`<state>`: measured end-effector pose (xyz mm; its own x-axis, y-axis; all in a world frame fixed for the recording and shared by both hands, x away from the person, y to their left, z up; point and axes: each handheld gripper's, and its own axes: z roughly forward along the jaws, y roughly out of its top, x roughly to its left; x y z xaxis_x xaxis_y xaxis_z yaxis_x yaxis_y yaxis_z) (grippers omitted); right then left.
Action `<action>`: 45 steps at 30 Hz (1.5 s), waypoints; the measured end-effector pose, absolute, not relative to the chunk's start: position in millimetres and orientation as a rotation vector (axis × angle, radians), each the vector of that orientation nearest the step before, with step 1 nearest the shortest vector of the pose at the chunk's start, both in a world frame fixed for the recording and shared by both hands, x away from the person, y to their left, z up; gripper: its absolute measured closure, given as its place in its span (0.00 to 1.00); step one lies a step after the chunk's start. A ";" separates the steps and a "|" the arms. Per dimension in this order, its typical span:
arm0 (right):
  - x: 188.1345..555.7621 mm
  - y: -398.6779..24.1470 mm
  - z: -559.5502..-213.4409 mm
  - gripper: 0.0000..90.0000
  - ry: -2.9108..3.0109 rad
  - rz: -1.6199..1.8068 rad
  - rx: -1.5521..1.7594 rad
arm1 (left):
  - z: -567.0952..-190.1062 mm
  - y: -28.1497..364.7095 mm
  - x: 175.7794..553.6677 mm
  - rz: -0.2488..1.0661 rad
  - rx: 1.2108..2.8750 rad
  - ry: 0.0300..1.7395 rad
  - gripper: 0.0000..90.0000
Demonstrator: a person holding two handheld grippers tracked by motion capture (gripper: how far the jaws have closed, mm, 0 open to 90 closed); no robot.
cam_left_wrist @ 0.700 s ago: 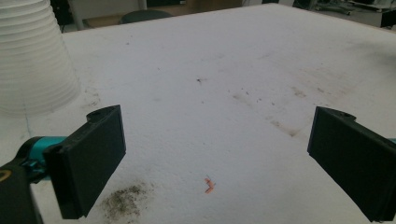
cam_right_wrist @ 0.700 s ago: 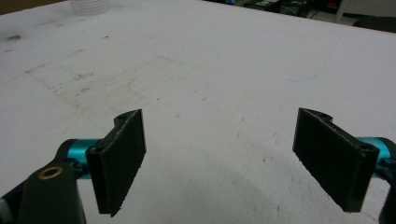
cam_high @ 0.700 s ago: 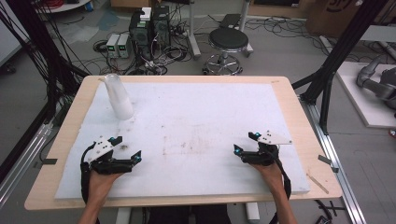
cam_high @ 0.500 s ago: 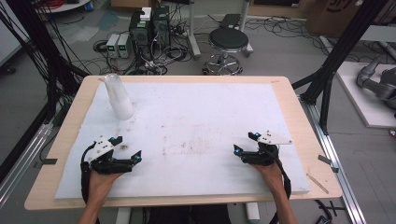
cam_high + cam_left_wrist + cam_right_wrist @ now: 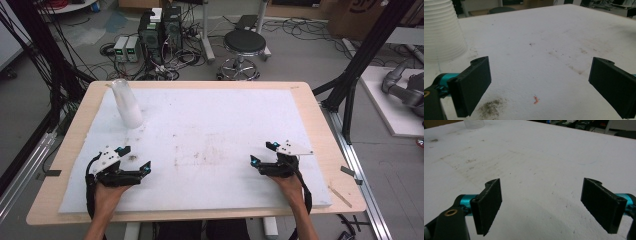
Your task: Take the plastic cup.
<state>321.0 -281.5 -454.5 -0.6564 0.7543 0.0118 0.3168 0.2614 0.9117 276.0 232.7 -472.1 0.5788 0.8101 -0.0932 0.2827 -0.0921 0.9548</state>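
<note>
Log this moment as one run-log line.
left gripper: open, empty | right gripper: open, empty | cup stack: upright, far left, untouched

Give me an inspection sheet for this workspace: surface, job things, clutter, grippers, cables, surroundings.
Surface: white foam sheet on a wooden table, stained brown mid-sheet.
Job's things: upside-down stack of plastic cups, upright, far left.
Clutter: dark grit patch and a red scrap near the left jaws.
Grippers: left gripper and right gripper open, nothing between the jaws.
Cables: one trails along each forearm.
Surroundings: stool, electronics boxes, floor cables.

No legible text, labels or numbers anywhere.
</note>
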 end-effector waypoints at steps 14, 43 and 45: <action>319.7 -283.9 -454.5 0.19 2.098 1.409 0.969 | -452.4 248.6 281.0 0.585 1.595 0.930 0.05; 318.2 -285.7 -454.4 0.19 2.077 1.429 0.971 | -324.1 292.0 380.1 0.726 1.594 0.907 0.05; 318.2 -285.7 -454.4 0.19 2.078 1.427 0.969 | -320.3 292.8 388.0 0.728 1.607 0.914 0.05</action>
